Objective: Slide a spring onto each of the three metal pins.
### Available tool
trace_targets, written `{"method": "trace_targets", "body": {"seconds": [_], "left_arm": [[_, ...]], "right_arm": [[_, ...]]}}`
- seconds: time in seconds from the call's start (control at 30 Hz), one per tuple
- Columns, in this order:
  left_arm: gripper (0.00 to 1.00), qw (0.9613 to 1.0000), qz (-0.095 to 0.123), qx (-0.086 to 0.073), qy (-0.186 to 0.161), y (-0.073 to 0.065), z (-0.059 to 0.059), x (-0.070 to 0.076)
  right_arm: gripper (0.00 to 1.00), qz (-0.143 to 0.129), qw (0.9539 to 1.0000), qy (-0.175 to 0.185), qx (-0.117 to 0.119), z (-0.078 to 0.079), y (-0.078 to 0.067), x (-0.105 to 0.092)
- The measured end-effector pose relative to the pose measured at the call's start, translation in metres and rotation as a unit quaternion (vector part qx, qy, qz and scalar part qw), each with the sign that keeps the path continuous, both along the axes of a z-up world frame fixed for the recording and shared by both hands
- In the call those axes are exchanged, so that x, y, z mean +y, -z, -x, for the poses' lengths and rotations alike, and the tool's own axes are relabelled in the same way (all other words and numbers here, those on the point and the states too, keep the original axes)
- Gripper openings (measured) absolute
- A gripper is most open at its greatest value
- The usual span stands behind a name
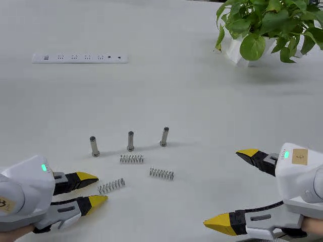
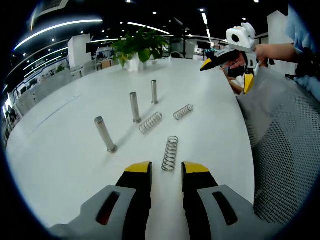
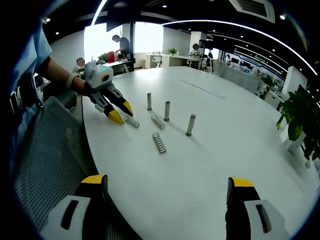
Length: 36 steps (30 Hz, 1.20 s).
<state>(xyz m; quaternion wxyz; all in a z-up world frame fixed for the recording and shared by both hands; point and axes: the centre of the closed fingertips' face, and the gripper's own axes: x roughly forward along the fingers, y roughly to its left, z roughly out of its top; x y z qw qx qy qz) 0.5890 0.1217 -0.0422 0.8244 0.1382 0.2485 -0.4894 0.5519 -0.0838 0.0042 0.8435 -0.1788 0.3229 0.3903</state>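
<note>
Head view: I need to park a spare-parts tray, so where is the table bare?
Bare: the wide stretch between the power strip and the plant, and the band between the pins and the right gripper. Crowded: around the pins and the three springs, up to the left gripper.

White left tongs (image 1: 99, 187), right tongs (image 1: 222, 187): black jaws, yellow tips, green lights

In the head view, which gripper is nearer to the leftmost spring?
Left. The left gripper, open, points at the leftmost spring from just short of it; the right gripper, wide open, is far off to its right.
</note>
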Motion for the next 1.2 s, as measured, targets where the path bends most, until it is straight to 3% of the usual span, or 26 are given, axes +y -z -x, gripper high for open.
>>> {"method": "trace_targets", "body": {"seconds": [0.33, 0.67, 1.0, 1.13, 1.2], "left_arm": [[0.14, 0.9999, -0.007, 0.005, 0.008, 0.0033, 0.0006, -0.0020], [0.11, 0.9983, -0.048, 0.000, 0.034, 0.0036, 0.0002, -0.0056], [0.08, 0.9971, -0.063, 0.021, 0.038, 0.0039, 0.0005, -0.0062], [0.08, 0.9956, -0.079, 0.029, 0.041, 0.0047, -0.0007, -0.0066], [0.07, 0.9948, -0.085, 0.042, 0.036, 0.0048, -0.0006, -0.0064]], "right_arm": [[0.99, 0.000, 1.0000, 0.001, 0.002, 0.0006, 0.0005, -0.0003], [0.99, 0.001, 1.0000, -0.002, 0.003, 0.0007, 0.0015, 0.0013], [0.99, -0.001, 1.0000, -0.002, 0.004, 0.0019, 0.0018, 0.0022], [0.99, -0.002, 1.0000, -0.002, 0.004, 0.0019, 0.0019, 0.0025], [0.99, -0.002, 1.0000, -0.003, 0.004, 0.0018, 0.0018, 0.0029]]}}
